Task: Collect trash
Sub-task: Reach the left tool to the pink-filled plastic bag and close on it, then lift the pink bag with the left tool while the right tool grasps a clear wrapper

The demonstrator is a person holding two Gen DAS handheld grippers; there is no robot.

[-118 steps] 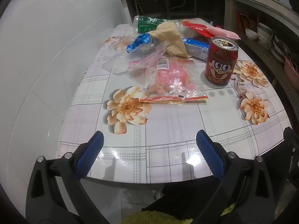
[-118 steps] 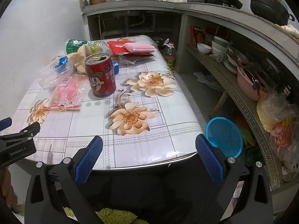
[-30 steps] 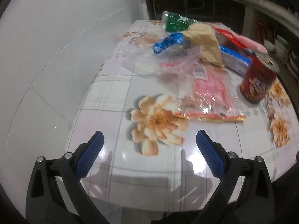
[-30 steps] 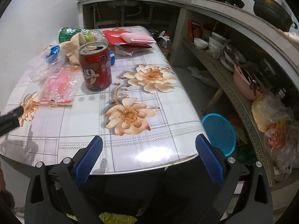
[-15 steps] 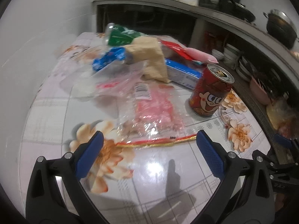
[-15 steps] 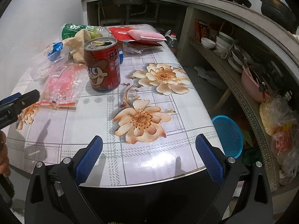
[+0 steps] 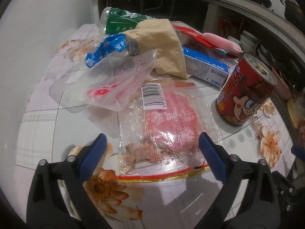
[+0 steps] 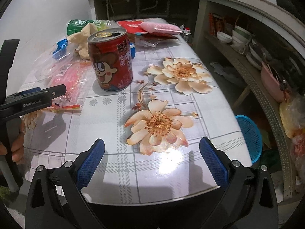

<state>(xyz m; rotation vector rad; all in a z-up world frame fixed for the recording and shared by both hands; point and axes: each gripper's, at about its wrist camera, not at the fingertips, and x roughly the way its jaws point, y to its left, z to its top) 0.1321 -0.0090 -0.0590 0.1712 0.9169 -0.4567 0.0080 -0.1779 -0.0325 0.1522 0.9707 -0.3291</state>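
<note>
My left gripper (image 7: 151, 157), jaws apart, frames the clear pink-filled bag (image 7: 167, 126); my right gripper (image 8: 151, 162), likewise apart, hovers clear of the red can (image 8: 110, 61), whose far side is hidden.

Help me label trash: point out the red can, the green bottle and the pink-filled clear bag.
red can (image 8: 111, 66), right wrist view, printed side.
green bottle (image 7: 122, 22), left wrist view, label.
pink-filled clear bag (image 7: 169, 122), left wrist view, pink contents.

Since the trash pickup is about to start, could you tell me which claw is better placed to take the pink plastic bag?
The left claw: open, it frames the pink plastic bag. The right claw is open over bare table.
</note>
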